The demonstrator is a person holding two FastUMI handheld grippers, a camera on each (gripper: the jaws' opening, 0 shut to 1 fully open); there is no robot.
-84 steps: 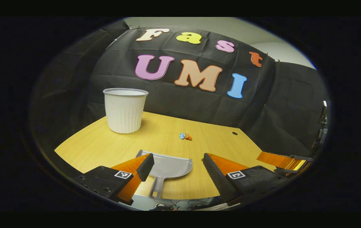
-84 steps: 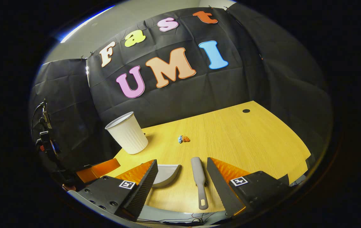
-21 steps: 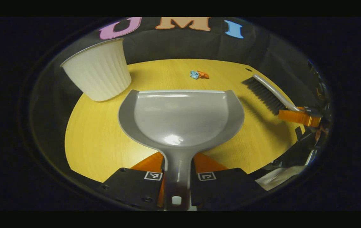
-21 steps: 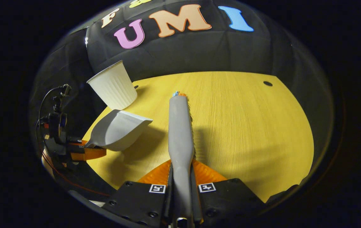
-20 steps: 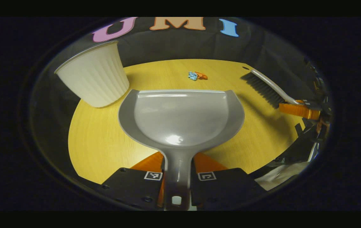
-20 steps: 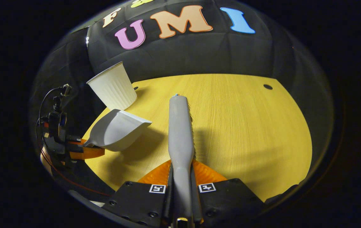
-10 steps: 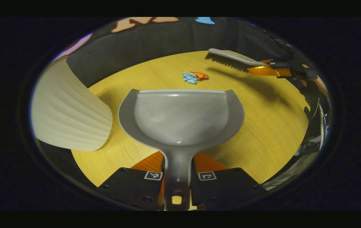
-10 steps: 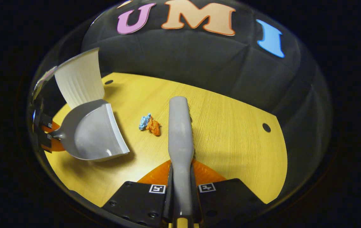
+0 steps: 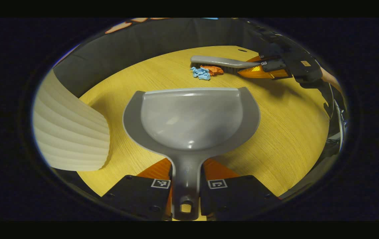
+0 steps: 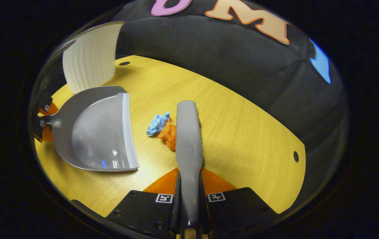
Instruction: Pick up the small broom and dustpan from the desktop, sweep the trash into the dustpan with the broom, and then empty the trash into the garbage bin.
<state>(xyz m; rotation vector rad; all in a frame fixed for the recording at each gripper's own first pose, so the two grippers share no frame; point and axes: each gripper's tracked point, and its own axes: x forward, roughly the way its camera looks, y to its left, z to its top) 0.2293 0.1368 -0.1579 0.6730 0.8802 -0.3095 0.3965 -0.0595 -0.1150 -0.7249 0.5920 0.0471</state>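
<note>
- Left gripper [image 9: 186,172]: jaws clamped on the dustpan [image 9: 191,119] handle, held low and level.
- Right gripper [image 10: 189,186]: jaws closed around the broom [image 10: 188,132] handle, angled down.

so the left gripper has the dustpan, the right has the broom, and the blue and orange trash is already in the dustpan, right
Not quite: the trash isn't in the dustpan yet. The right gripper view shows it on the desktop between the pan's open edge and the broom. The left gripper does hold the dustpan and the right gripper the broom.

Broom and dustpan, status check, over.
Left claw shut on dustpan handle. Right claw shut on broom, bristles beside paper scraps. Nothing lies between scraps and pan.
</note>
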